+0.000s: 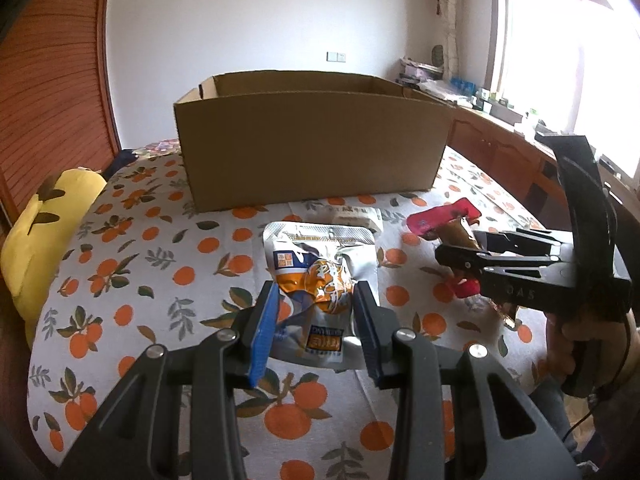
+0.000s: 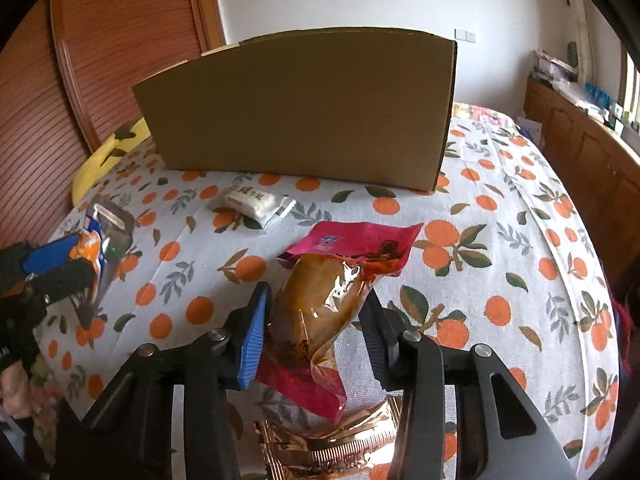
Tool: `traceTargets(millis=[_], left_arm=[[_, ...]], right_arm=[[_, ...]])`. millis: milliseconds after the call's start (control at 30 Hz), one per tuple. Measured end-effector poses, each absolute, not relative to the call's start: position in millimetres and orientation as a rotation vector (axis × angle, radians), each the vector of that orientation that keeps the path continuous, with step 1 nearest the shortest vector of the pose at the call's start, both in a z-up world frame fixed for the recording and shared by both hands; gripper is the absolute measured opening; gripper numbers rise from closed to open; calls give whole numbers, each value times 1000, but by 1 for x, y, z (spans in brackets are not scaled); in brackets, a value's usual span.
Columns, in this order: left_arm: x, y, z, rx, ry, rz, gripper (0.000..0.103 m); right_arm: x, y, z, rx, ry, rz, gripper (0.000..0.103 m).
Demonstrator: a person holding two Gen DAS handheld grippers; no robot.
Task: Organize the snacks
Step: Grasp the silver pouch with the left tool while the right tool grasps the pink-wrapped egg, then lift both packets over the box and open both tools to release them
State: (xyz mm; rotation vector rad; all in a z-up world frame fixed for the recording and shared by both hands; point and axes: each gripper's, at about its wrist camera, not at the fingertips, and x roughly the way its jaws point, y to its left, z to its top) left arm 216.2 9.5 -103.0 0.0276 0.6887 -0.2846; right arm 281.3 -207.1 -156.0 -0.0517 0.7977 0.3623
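Your left gripper sits at 6 o'clock in its own view, its 2 jaws closed against the sides of the silver-and-orange snack pouch, which crumples between the blue pads. That pouch lies on the orange-print cloth, its sealed top pointing toward 12 o'clock.

Your right gripper likewise holds at 6 o'clock in its view, jaws pressed on the brown-and-red snack packet; the clear brown middle is pinched between the fingers and the red end fans out toward 12 o'clock. From the left camera you see this same gripper at 3 o'clock, with the red packet poking out of it toward 9 o'clock. A coppery foil wrapper lies under the packet at 6 o'clock, on the cloth.

Beyond both, at 12 o'clock, a small white snack pack lies flat on the cloth, apart from either gripper. Farther at 12 o'clock stands the open cardboard box, its near wall facing you; you cannot see inside it.

At 9 o'clock in the left view a yellow cushion rests at the cloth's edge. Wooden cabinets run along 2 o'clock in the right view.
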Motion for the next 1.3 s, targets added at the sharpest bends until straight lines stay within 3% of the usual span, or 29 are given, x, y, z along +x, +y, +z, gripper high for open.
traceTargets(millis=[667,1300], left_arm=[[213,19,-75,32,612,-284,36],[266,13,-73,18,590,-328,36]], right_arm=[[271,-221,-119,16,725,376,41],[276,-221,-92,-6,643,409,41]])
